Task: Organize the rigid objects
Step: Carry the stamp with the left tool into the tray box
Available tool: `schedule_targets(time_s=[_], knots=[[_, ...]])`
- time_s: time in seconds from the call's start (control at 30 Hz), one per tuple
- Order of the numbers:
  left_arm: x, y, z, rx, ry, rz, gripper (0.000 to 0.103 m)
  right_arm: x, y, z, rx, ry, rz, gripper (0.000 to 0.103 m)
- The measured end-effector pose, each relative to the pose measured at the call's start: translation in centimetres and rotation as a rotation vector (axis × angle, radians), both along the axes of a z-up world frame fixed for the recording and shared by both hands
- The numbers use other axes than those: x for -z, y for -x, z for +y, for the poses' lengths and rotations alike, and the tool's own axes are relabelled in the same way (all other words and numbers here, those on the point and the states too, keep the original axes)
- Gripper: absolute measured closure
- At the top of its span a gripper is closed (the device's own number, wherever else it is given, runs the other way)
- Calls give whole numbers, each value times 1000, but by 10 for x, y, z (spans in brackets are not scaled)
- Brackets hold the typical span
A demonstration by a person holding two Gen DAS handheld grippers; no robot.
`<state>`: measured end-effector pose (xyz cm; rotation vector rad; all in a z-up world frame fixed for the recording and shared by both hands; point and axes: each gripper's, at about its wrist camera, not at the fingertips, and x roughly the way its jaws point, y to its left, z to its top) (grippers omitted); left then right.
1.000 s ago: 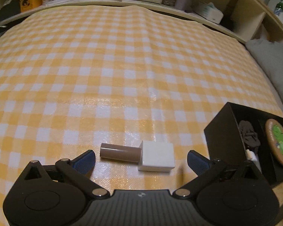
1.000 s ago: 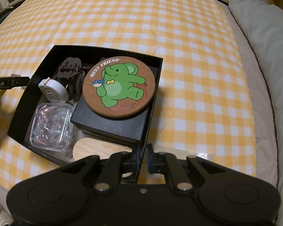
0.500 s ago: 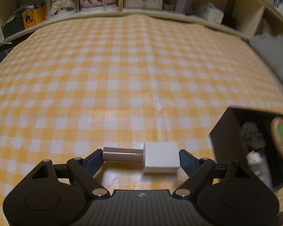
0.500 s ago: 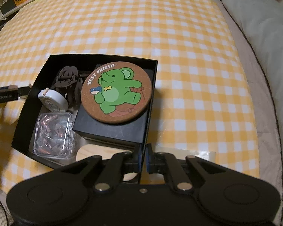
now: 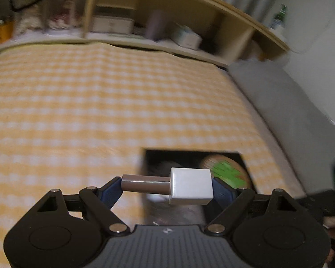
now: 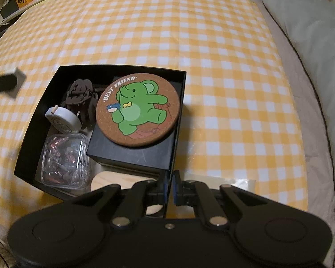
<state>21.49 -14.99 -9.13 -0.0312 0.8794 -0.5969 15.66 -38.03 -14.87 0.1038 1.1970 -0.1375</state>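
Observation:
A white block [image 5: 191,188] joined end to end with a brown cylinder [image 5: 145,184] hangs clear of the checked cloth. My left gripper [image 5: 167,187] is shut on this piece, one pad on each end, and holds it crosswise in front of the black box [image 5: 178,155]. In the right wrist view the black box [image 6: 40,120] lies on the cloth, with a cork coaster [image 6: 138,109] bearing a green elephant inside it. My right gripper [image 6: 169,187] is shut on the box's near right wall. The left wrist view is blurred.
The box also holds a round tape measure [image 6: 63,120], a clear case [image 6: 64,160], a dark clip [image 6: 79,93], a smaller black box [image 6: 131,154] and a wooden disc [image 6: 114,179]. A grey pillow [image 6: 312,29] lies to the right. Shelves [image 5: 122,24] stand beyond the cloth.
My left gripper closed on the white block and brown cylinder, lifted them off the cloth and swung right toward the black box. The right gripper kept its hold and stayed put.

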Motion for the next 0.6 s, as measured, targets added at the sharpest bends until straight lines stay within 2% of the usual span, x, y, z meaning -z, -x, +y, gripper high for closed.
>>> schedule_targets(time_s=[0.27, 0.5, 0.6], knots=[[28, 35, -42, 104, 16, 79, 17, 0, 1, 0, 3, -8, -1, 98], [53, 34, -43, 71, 57, 145, 17, 0, 3, -6, 28, -62, -5, 98], [62, 29, -42, 45, 107, 220, 16, 0, 3, -7, 34, -77, -7, 97]])
